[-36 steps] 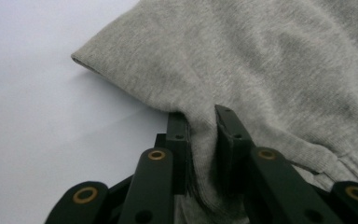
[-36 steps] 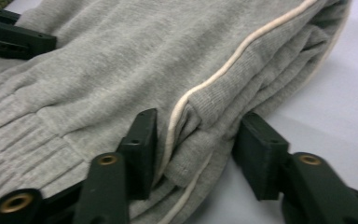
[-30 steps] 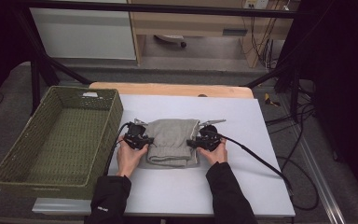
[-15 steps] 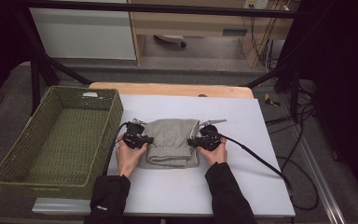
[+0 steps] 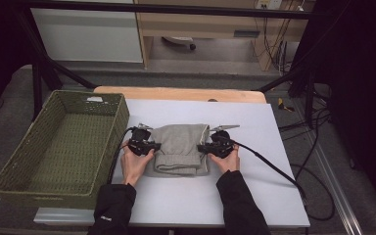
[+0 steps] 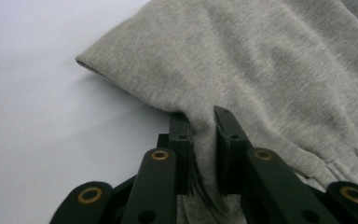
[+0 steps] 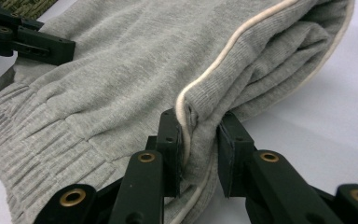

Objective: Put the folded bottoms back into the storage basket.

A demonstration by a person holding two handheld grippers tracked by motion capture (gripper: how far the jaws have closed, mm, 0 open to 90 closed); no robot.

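Folded grey garment (image 5: 180, 149) is lying flat mid-worktop (image 5: 254, 127), long axis running near-to-far from the person, ribbed cuff end at the near edge, piped edge on the right side

Left tool (image 5: 152, 146) is clamping a pinch of fabric on the garment's left edge; in the left gripper view the jaws are nearly together with a fold of cloth (image 6: 200, 140) squeezed between them

Right tool (image 5: 203, 148) is clamping the opposite edge; in the right gripper view the jaws are biting the layered fold right at the cream piping (image 7: 186, 105), several layers in the bite

So both tools are gripping, facing each other across the short axis of the bundle, roughly level with each other

Relation that matters: green wicker basket (image 5: 58, 147) is sitting to the left of the garment, just beside the left hand (image 5: 136, 164), well apart from the right hand (image 5: 229, 161). Judging from that, the transfer is going sideways along the line joining the two tools, left tool leading, right trailing, and the bundle needs lifting over the basket's near wall

Risk as I read it: the left bite looks thin, so fabric may be slipping or the fold opening mid-carry
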